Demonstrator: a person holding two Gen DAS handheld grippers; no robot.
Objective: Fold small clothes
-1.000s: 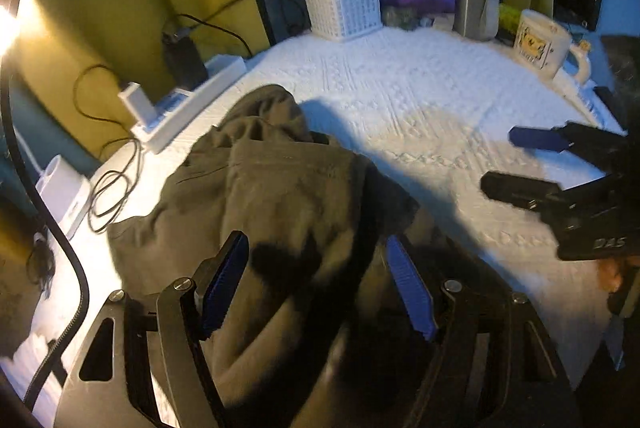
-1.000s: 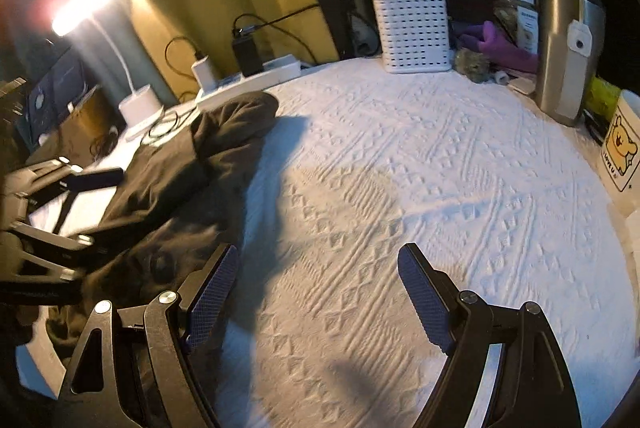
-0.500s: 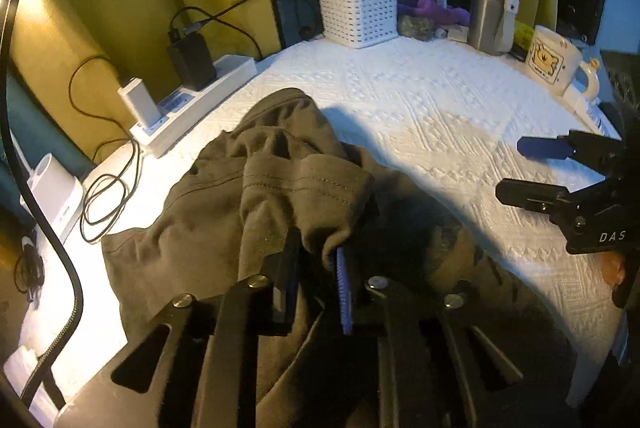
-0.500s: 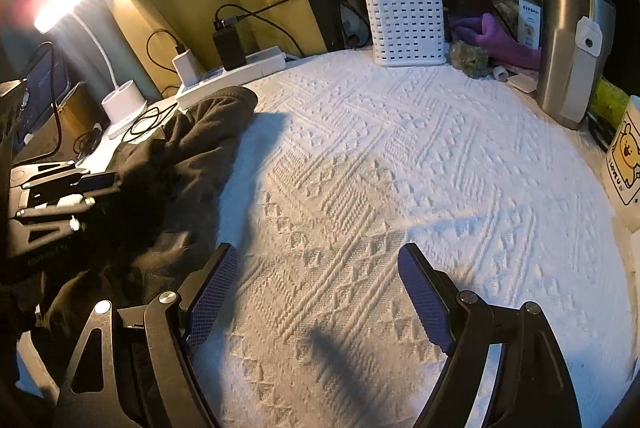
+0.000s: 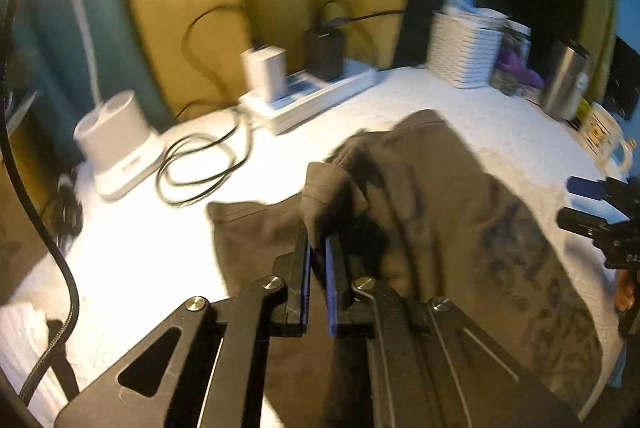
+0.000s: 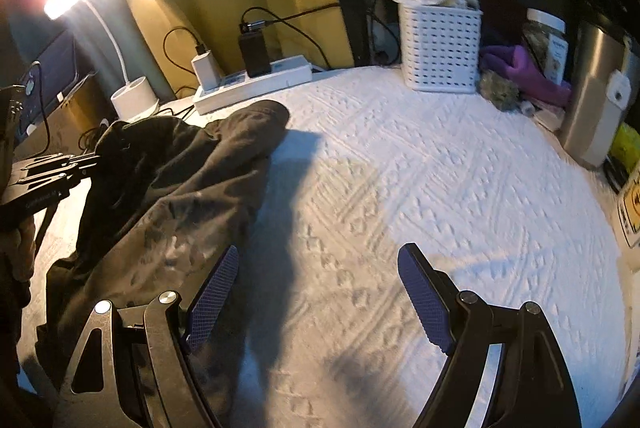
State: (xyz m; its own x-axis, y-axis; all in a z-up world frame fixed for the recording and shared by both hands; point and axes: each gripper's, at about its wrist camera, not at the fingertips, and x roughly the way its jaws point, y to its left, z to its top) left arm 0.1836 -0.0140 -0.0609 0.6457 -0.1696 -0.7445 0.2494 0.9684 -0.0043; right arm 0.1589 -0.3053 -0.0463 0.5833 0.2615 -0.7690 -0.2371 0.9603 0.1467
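Observation:
An olive-brown printed garment [image 5: 472, 212] lies crumpled on the left part of the round table with its white textured cloth [image 6: 420, 188]. My left gripper [image 5: 318, 248] is shut on a bunched fold of that garment and holds it raised above the rest. In the right wrist view the same garment [image 6: 180, 196] shows at the left, with the left gripper [image 6: 90, 162] at its far edge. My right gripper [image 6: 318, 260] stands open just above the cloth, its left finger beside the garment's near edge and nothing between its pads. It also shows at the right edge of the left wrist view, right gripper [image 5: 576, 204].
A white power strip [image 6: 256, 84] with chargers and loose cables [image 5: 196, 168] sits at the table's back left, next to a white lamp base [image 5: 120, 140]. A white basket [image 6: 440, 48], a jar, purple cloth, a steel tumbler [image 6: 596, 100] and a mug [image 5: 604, 132] line the back and right.
My left gripper has shut on a fold of the garment and has pulled it to the left, spreading the printed side. My right gripper has shifted slightly toward the garment, staying open.

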